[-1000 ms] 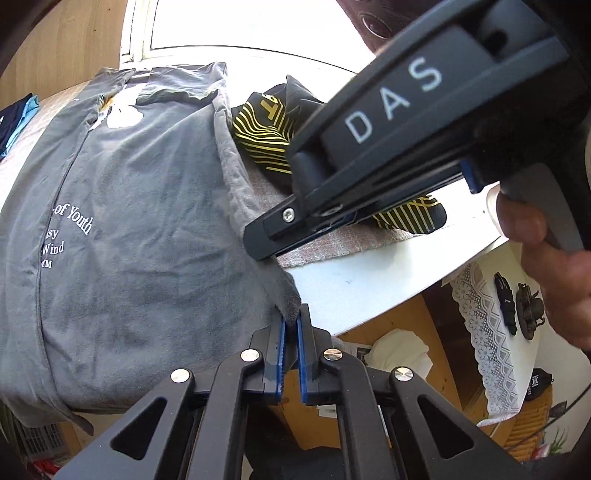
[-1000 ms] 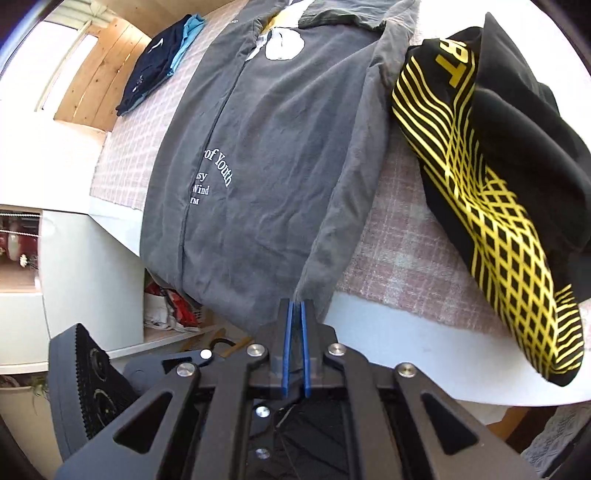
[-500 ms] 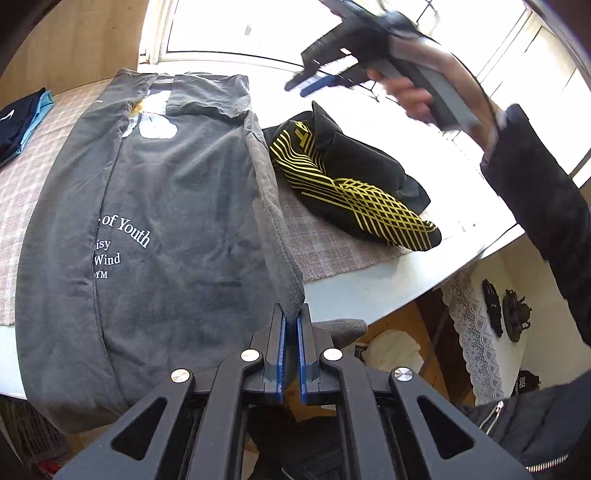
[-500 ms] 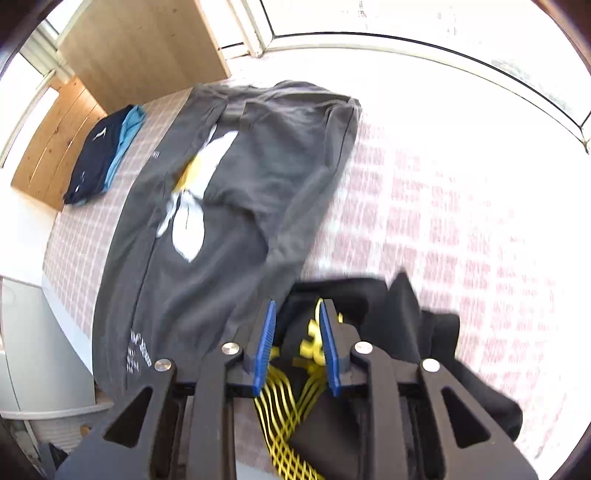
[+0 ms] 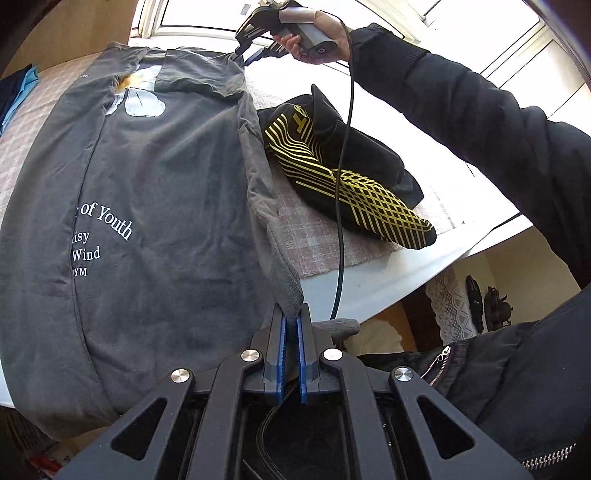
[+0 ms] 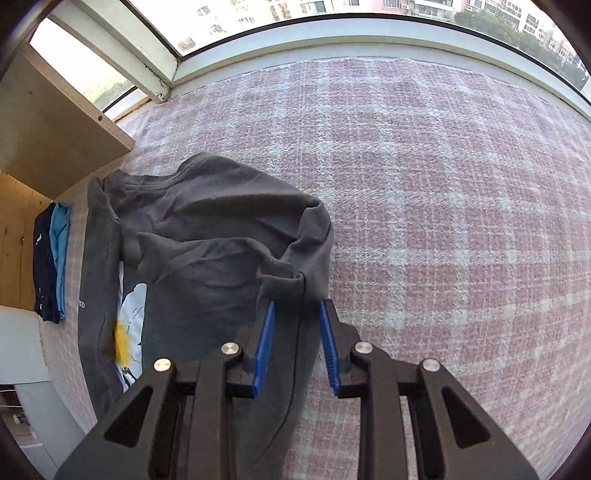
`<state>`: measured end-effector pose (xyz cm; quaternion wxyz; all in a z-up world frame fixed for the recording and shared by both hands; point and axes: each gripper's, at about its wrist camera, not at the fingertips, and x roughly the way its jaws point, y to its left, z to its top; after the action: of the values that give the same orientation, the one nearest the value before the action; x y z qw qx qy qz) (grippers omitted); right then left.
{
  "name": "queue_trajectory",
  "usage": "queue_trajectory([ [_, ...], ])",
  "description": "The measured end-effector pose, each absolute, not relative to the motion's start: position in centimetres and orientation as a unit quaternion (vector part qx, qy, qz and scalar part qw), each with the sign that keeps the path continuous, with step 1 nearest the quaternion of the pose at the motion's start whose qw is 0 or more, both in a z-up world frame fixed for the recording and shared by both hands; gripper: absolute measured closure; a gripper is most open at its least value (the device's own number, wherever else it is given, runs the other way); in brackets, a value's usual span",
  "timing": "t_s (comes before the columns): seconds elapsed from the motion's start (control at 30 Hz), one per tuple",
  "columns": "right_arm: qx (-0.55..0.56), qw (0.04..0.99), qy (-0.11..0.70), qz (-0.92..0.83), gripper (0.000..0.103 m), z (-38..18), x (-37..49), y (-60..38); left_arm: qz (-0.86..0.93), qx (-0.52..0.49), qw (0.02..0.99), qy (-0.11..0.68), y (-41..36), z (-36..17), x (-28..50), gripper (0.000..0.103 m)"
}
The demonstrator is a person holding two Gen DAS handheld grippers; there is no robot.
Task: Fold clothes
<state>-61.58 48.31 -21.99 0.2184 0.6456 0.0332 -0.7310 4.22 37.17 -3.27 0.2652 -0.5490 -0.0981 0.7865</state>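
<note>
A grey T-shirt (image 5: 166,192) with white lettering and a daisy print lies flat on the checked tablecloth (image 6: 424,184). My left gripper (image 5: 291,314) is shut on the shirt's near right hem corner at the table's front edge. At the far end, a hand in a black sleeve holds my right gripper (image 5: 251,48) over the shirt's right shoulder. In the right wrist view the right gripper (image 6: 297,303) is open, its blue pads (image 6: 266,332) standing either side of a bunched fold of the grey T-shirt (image 6: 207,240) at the shoulder.
A crumpled black and yellow garment (image 5: 351,177) lies right of the shirt, with the gripper's cable (image 5: 345,166) hanging across it. Folded navy and blue clothes (image 6: 50,258) sit at the far left. A window sill (image 6: 332,33) borders the table's back.
My right gripper left the shirt's near hem, passed over the black and yellow garment to the far shoulder, and opened. My left gripper stayed shut on the hem corner.
</note>
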Motion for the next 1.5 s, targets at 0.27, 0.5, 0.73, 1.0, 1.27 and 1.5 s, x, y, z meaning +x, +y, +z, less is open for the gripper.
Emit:
queue_trajectory([
  [0.27, 0.639, 0.221, 0.010, -0.737, 0.094, -21.9, -61.6, 48.2, 0.784, -0.546, 0.268, -0.123, 36.6, -3.7, 4.4, 0.098],
  [0.5, 0.617, 0.236, -0.037, -0.750, 0.094, -17.8, -61.4, 47.7, 0.795, -0.529, 0.247, -0.163, 33.6, -3.6, 4.7, 0.098],
  [0.73, 0.604, 0.271, -0.009, -0.750, 0.094, -15.4, -60.0, 39.4, 0.800, -0.530, 0.198, -0.199, 28.9, -4.5, 5.1, 0.098],
  [1.0, 0.608, 0.277, 0.060, -0.741, 0.094, -18.7, -57.9, 29.6, 0.795, -0.540, 0.162, -0.225, 25.6, -6.3, 5.2, 0.098],
  [1.27, 0.584, 0.250, 0.197, -0.747, 0.084, -20.9, -55.3, 25.8, 0.781, -0.547, 0.175, -0.244, 24.9, -7.4, 5.2, 0.099],
  [1.5, 0.554, 0.296, 0.178, -0.758, 0.059, -14.4, -50.8, 31.5, 0.791, -0.530, 0.188, -0.242, 24.9, -6.1, 5.7, 0.098],
])
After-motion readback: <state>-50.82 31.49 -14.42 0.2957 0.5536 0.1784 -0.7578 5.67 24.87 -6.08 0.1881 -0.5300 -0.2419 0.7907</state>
